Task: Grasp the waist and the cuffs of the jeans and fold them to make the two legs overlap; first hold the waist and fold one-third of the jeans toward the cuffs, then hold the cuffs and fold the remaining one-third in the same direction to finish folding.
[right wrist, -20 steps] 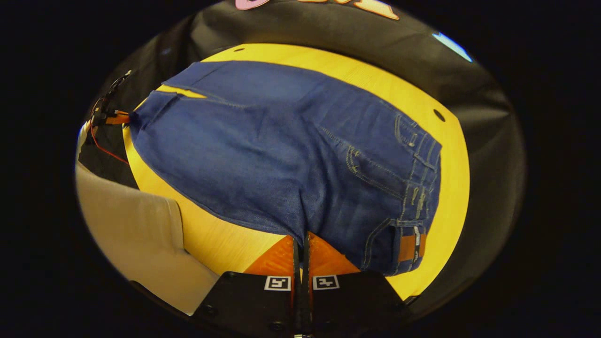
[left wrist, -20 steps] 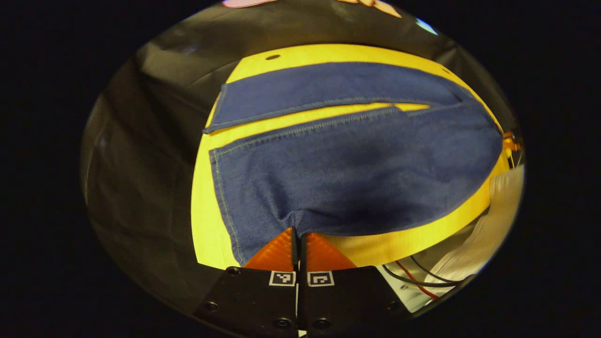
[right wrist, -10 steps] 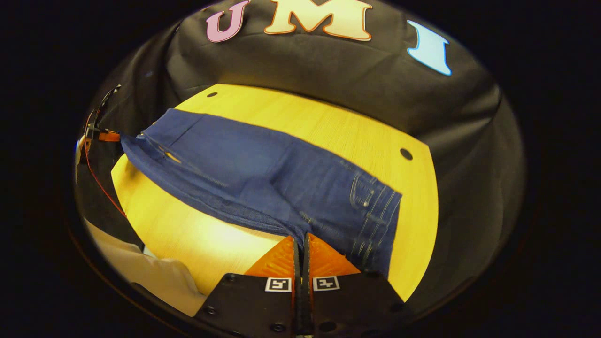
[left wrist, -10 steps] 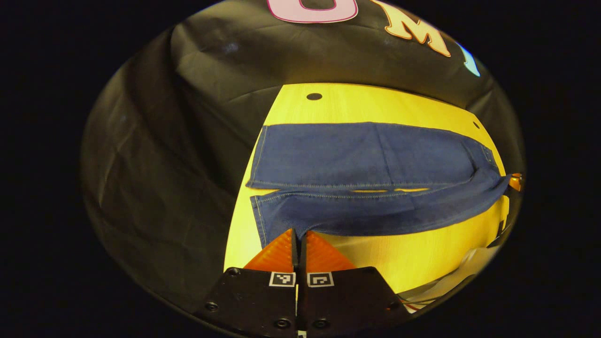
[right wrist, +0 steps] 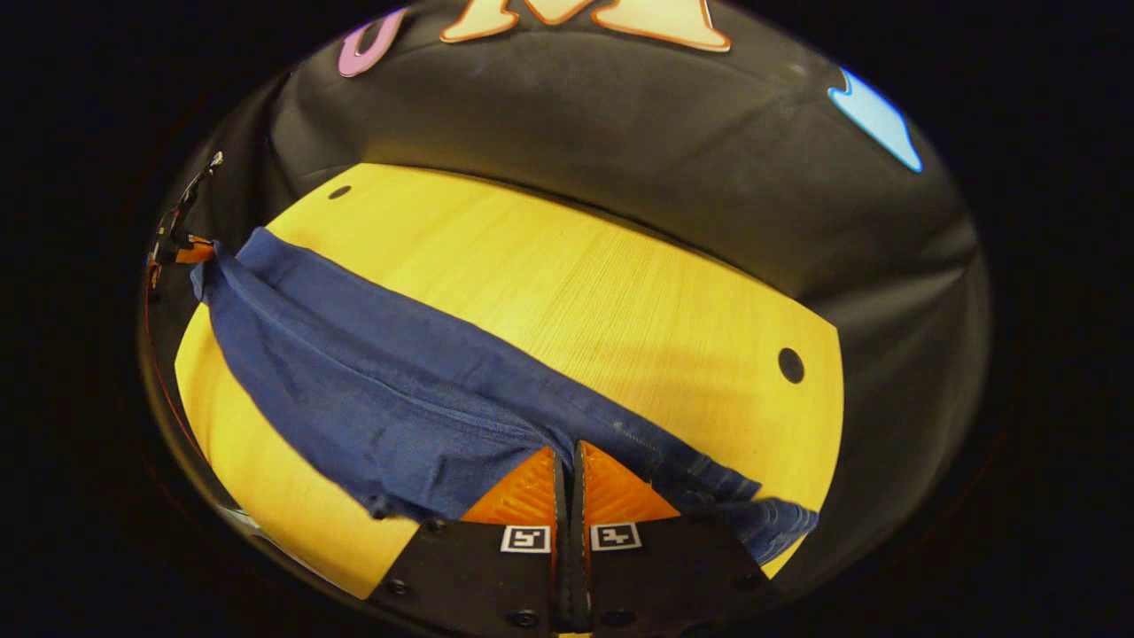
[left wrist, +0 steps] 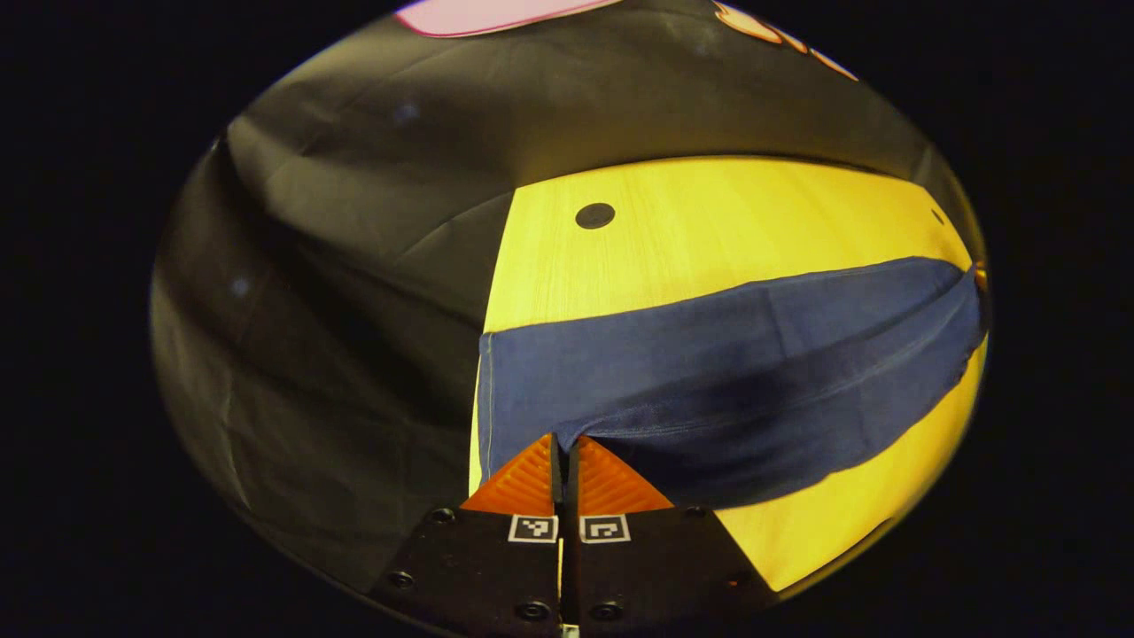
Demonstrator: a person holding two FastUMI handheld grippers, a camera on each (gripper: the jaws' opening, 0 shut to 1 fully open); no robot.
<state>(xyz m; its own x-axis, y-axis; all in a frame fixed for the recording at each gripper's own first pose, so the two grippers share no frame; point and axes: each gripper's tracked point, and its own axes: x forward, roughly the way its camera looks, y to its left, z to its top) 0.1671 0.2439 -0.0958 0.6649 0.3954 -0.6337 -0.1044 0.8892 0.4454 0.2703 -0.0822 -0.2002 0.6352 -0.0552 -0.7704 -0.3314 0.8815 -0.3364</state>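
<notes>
Open tabletop beyond the denim, cloth walls close around it

The jeans [left wrist: 709,354] stretch as a long band across the near part of the yellow table [left wrist: 709,230], barring a low pass across it. Beyond the band, the far tabletop lies bare up to the black booth wall [right wrist: 620,133], which hems the table's back and sides. A narrow bare strip runs along the near edge.

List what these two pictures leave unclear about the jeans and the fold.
- Waistband: right gripper view, the jeans run behind the right hand-held gripper.
- Leg overlap: left gripper view, the jeans bunch and shadow each other; edges unclear.
- Far end: left gripper view, the picture's edge cuts off the denim near the table.
</notes>
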